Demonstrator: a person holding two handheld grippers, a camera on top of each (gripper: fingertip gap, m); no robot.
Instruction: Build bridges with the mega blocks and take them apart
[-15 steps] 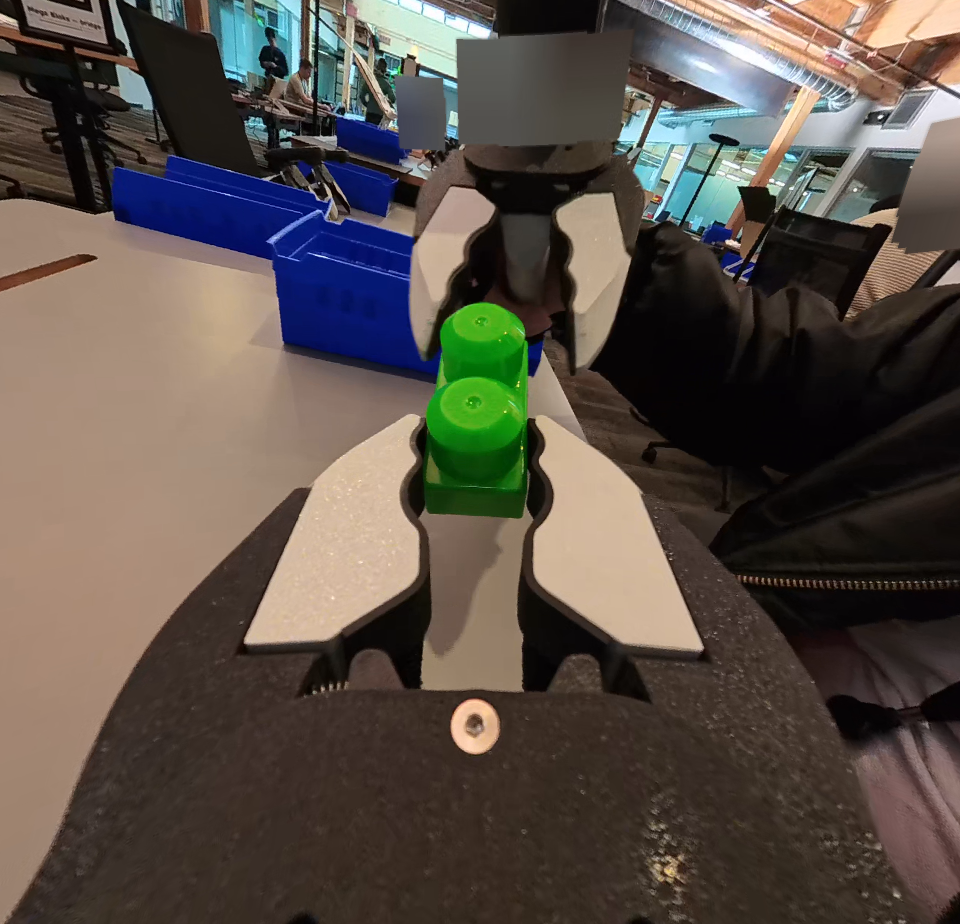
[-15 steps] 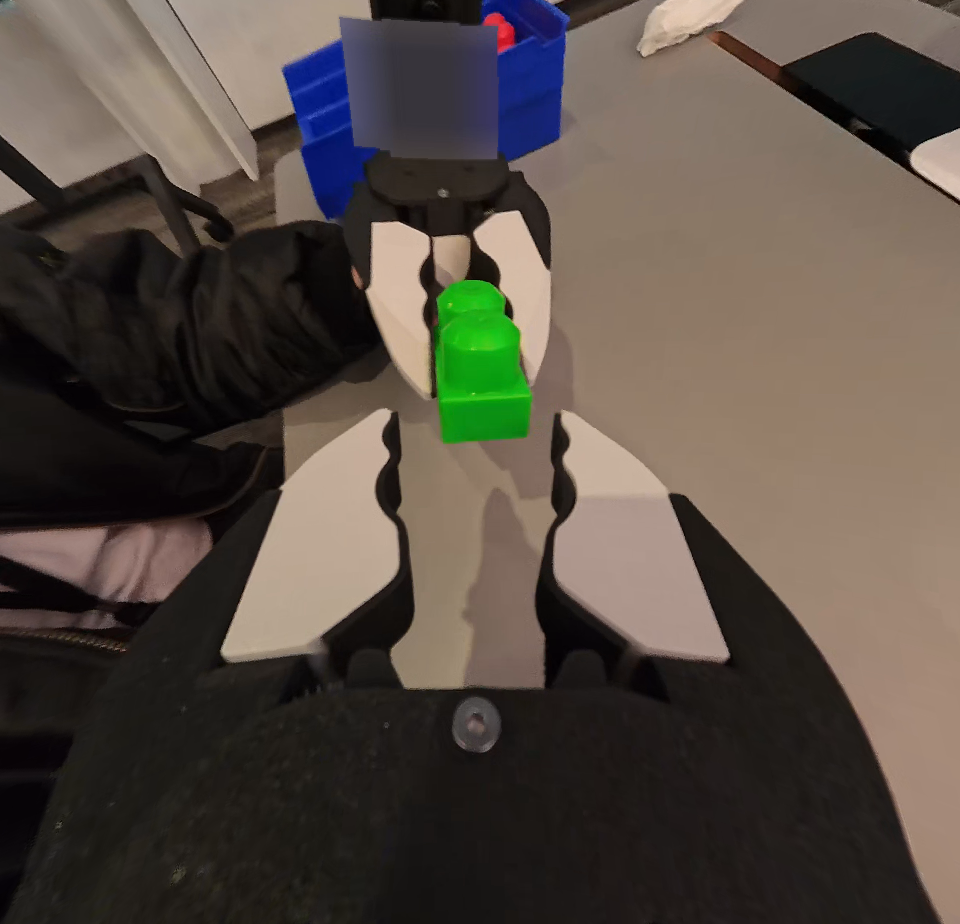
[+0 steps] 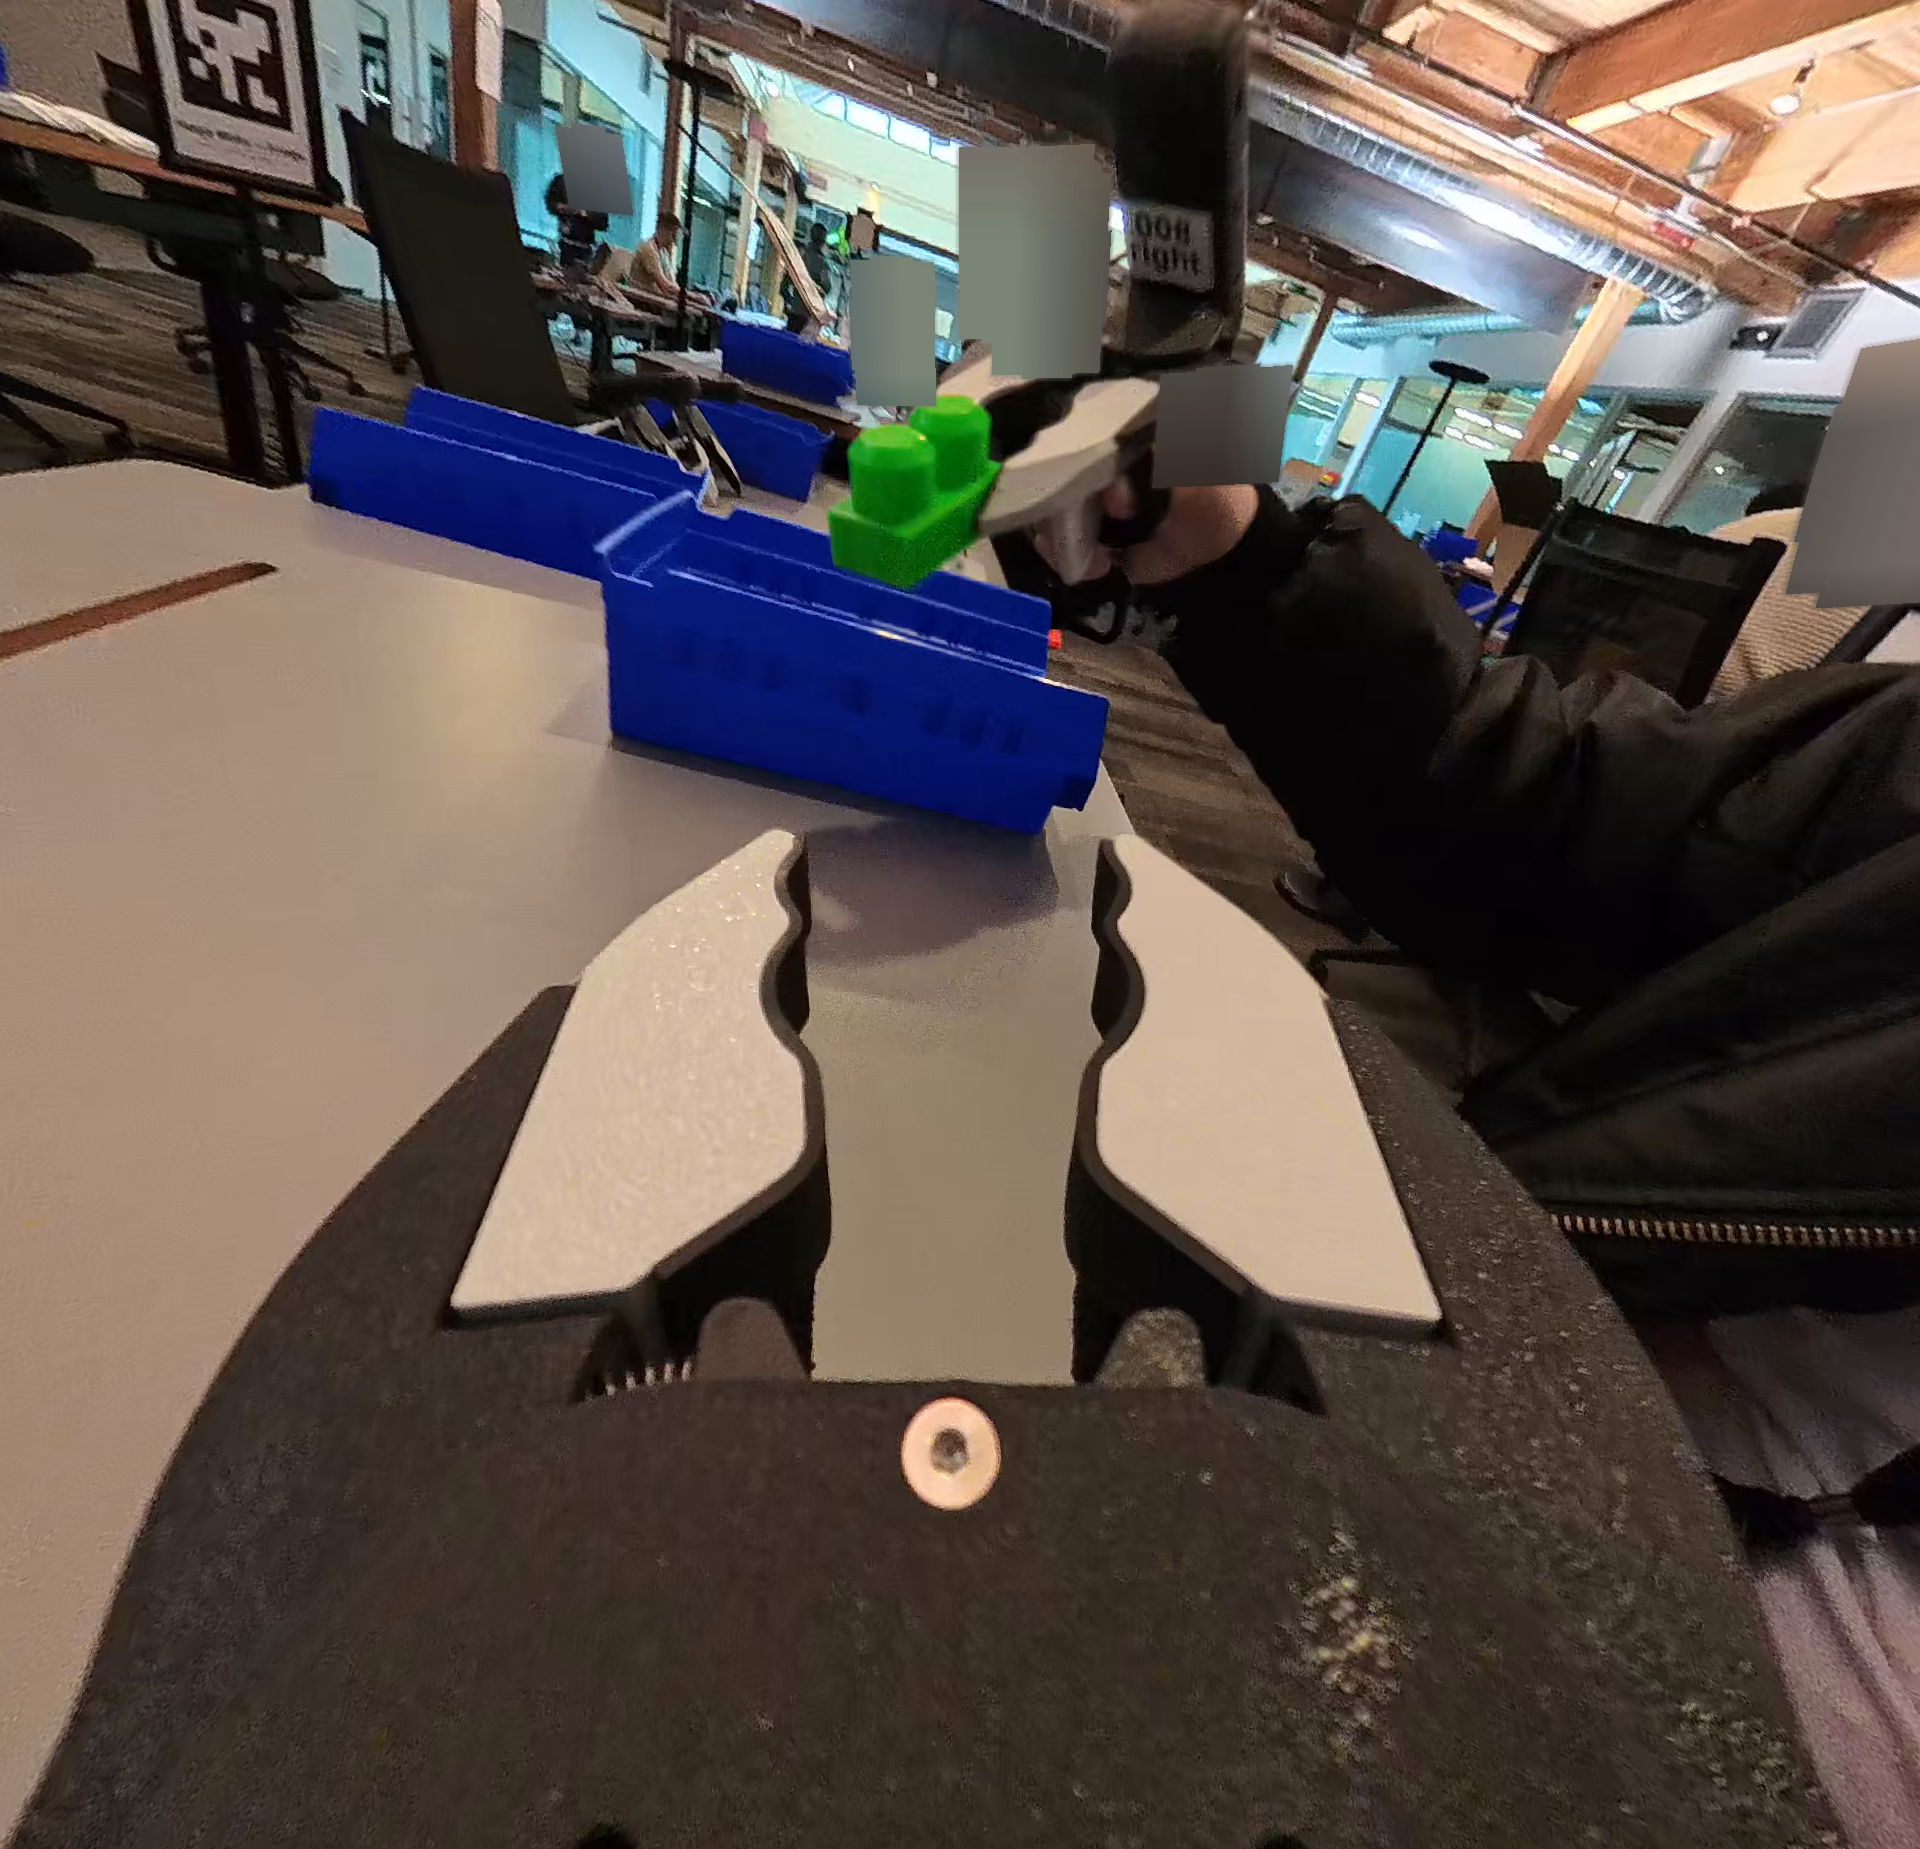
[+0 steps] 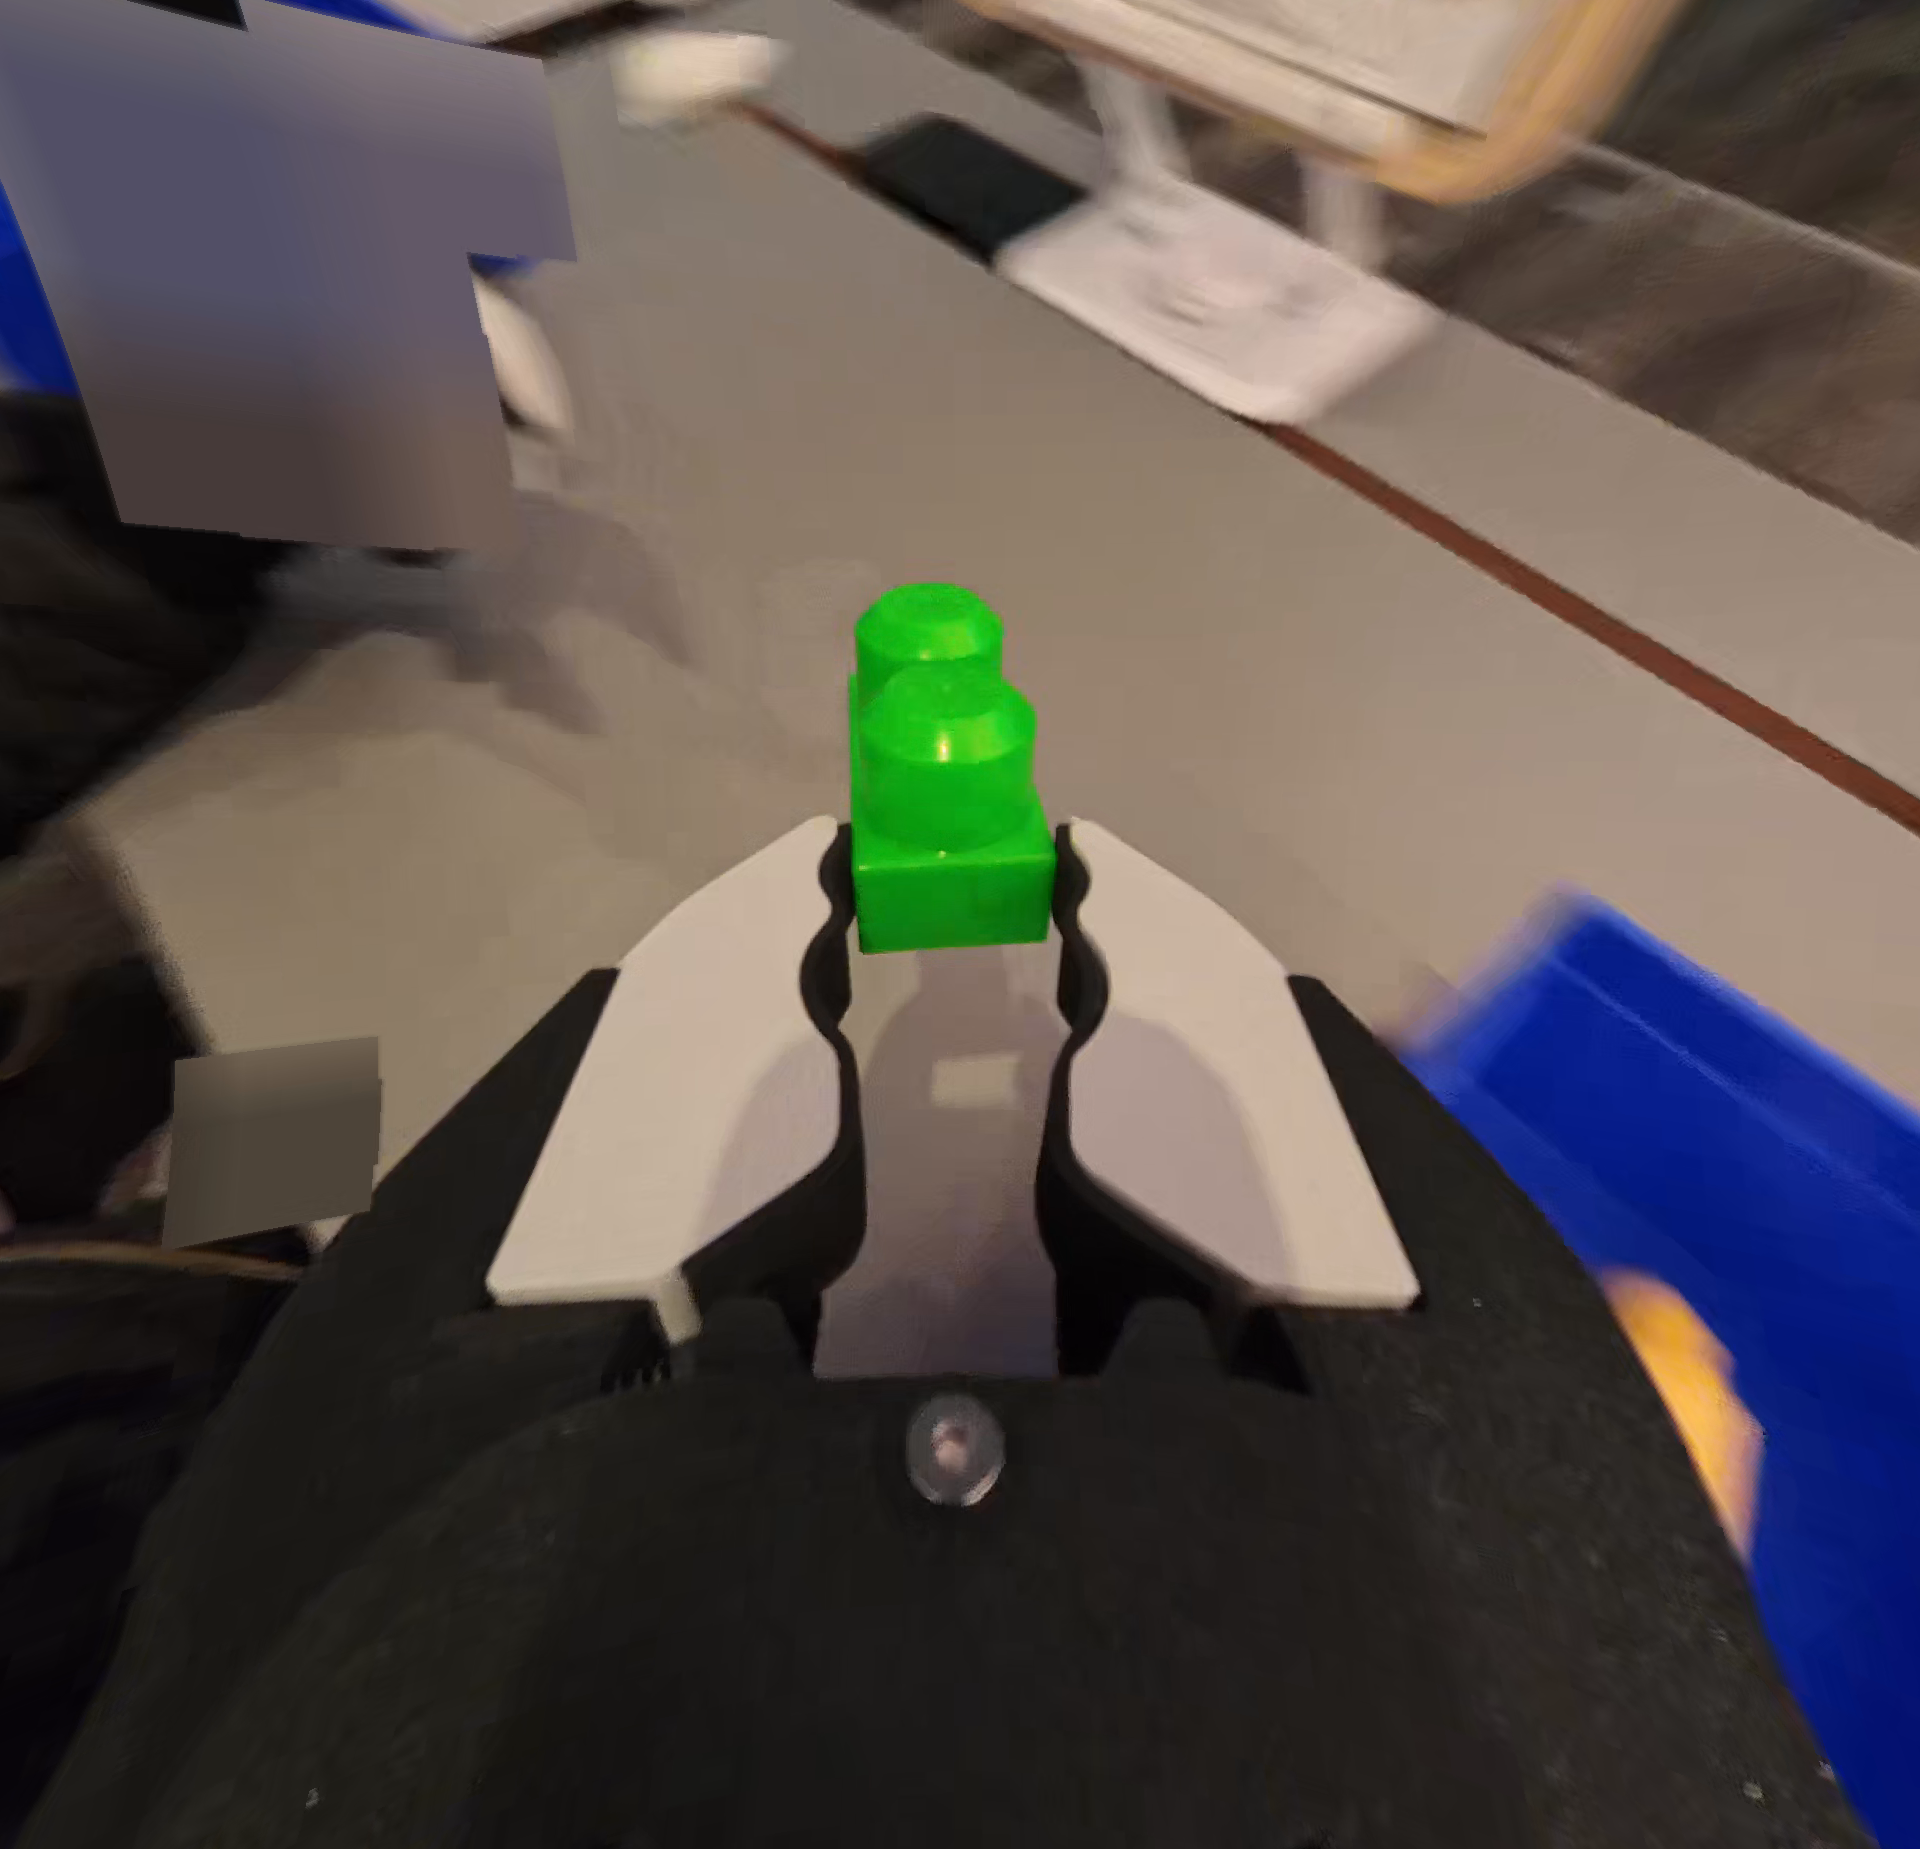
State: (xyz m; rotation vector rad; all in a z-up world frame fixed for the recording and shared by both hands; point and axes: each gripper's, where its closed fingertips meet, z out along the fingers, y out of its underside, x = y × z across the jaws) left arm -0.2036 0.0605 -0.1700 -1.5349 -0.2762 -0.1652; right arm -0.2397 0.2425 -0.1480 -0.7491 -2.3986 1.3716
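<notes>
Left wrist view: grey table [image 3: 260, 760], blue bin [image 3: 831, 698] near its far right edge. Left gripper [image 3: 951, 900] low over table, jaws wide, empty. Right gripper [image 4: 951, 885] raised above bin, clamped on green block [image 4: 940, 823] by its base, studs up. Probably light, rigid, slick plastic; best pinched on flat sides.

The left gripper [image 3: 948, 864] sits low and level, its pale fingers [image 3: 675, 1051] spread apart with nothing between them. The right gripper [image 4: 951, 854] is raised higher, jaws pinched together at the tips, and a hand [image 3: 1164, 532] in a dark sleeve [image 3: 1558, 760] seems to squeeze its trigger, though blur makes that unclear.
</notes>
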